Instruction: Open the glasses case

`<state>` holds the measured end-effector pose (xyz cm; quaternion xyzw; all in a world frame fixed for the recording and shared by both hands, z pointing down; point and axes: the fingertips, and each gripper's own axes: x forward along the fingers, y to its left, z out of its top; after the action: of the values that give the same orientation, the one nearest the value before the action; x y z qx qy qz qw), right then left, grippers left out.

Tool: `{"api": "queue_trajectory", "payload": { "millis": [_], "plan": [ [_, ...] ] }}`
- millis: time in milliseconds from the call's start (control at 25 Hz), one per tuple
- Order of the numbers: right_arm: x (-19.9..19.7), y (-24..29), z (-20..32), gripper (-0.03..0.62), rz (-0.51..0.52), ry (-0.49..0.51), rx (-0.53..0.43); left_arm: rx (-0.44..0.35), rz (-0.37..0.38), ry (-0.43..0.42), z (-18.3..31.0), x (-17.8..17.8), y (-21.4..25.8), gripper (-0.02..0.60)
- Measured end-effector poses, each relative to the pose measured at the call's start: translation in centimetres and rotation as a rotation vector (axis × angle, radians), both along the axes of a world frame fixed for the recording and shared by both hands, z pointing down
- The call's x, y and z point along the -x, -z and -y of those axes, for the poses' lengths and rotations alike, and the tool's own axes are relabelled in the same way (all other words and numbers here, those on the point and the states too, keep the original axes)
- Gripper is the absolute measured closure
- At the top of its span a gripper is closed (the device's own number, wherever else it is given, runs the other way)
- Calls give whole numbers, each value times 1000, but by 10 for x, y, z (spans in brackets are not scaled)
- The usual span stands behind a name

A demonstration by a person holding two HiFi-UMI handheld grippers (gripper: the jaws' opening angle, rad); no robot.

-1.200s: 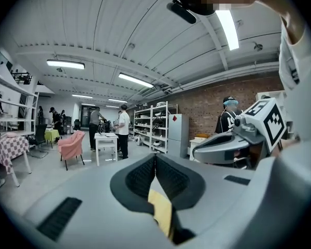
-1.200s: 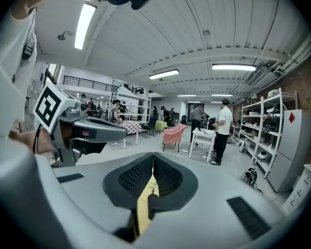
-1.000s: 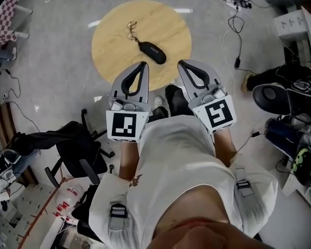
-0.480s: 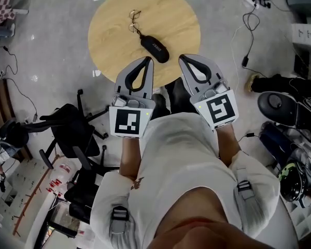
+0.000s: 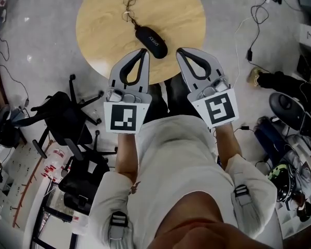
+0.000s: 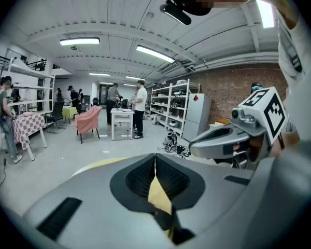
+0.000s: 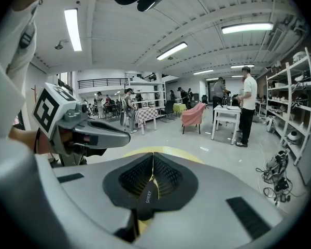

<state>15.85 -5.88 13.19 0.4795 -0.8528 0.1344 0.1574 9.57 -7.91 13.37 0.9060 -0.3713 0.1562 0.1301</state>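
A black oval glasses case [image 5: 151,41] lies closed on the round wooden table [image 5: 186,9], near its front edge. A pair of wire-framed glasses [image 5: 128,9] lies just beyond the case. My left gripper [image 5: 143,51] hovers shut and empty, its tip close to the case's near end. My right gripper [image 5: 179,51] is also shut and empty, a little to the right of the case. In the right gripper view the case [image 7: 145,196] shows through the opening behind the closed jaws. The left gripper view shows only table wood [image 6: 158,193] there.
A black office chair [image 5: 67,128] stands on the floor left of me. Cables [image 5: 249,30] and dark bags [image 5: 290,108] lie to the right. Across the room there are people, a pink chair [image 6: 88,121] and metal shelves [image 6: 171,105].
Both grippers have sunk and moved forward towards the table's near edge. The table and case now look larger and closer. Both pairs of jaws stayed shut.
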Motion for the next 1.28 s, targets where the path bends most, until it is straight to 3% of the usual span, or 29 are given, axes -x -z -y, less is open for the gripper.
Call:
{"api": "queue_trajectory", "payload": {
  "millis": [360, 680, 1280],
  "plan": [
    [3, -43, 8, 574, -24, 1, 45, 50, -7, -11, 4, -2, -43, 561],
    [6, -92, 6, 574, -16, -88, 107, 101, -19, -14, 7, 6, -88, 561],
    [6, -173, 1, 574, -58, -114, 156, 125, 38, -26, 15, 14, -169, 561]
  ]
}}
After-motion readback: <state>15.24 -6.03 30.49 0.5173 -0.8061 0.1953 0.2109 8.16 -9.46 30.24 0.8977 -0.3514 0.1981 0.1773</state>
